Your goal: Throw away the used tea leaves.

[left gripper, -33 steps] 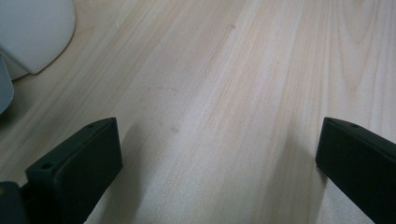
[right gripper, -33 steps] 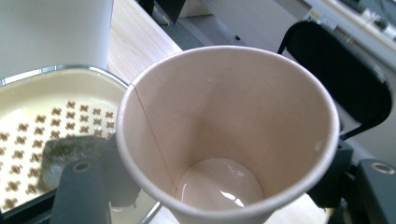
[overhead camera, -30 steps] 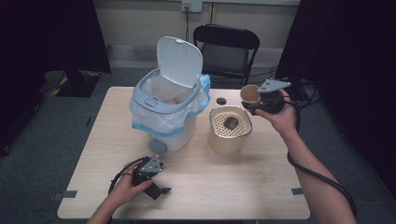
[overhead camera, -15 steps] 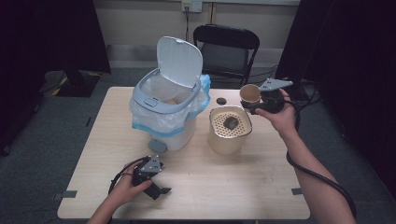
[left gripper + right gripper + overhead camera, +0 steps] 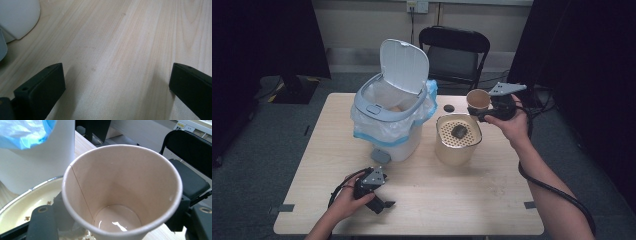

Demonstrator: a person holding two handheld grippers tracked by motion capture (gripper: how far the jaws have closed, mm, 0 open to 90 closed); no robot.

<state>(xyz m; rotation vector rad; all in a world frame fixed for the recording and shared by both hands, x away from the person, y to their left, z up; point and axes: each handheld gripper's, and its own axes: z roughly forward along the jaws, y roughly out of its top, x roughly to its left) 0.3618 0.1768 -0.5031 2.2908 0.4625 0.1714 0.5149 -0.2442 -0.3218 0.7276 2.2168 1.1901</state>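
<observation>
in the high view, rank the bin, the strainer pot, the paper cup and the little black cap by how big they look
1. bin, by far the largest, lid up.
2. strainer pot.
3. paper cup, held up off the table in the right gripper, so perhaps a little nearer the camera.
4. black cap, smallest.

table (image 5: 462, 200): light wood top, rectangular, grain visible in left gripper view
bin (image 5: 389, 125): white pedal bin w/ blue liner, lid up, stands on table back-left of centre
pot (image 5: 457, 142): cream, perforated insert w/ dark lump on it, stands on table just right of bin, not touching
small dark disc (image 5: 448, 108): lies on table near far edge, behind pot
left gripper (image 5: 379, 202): rests on table near front edge, jaws wide apart, nothing between
floor: grey carpet
</observation>
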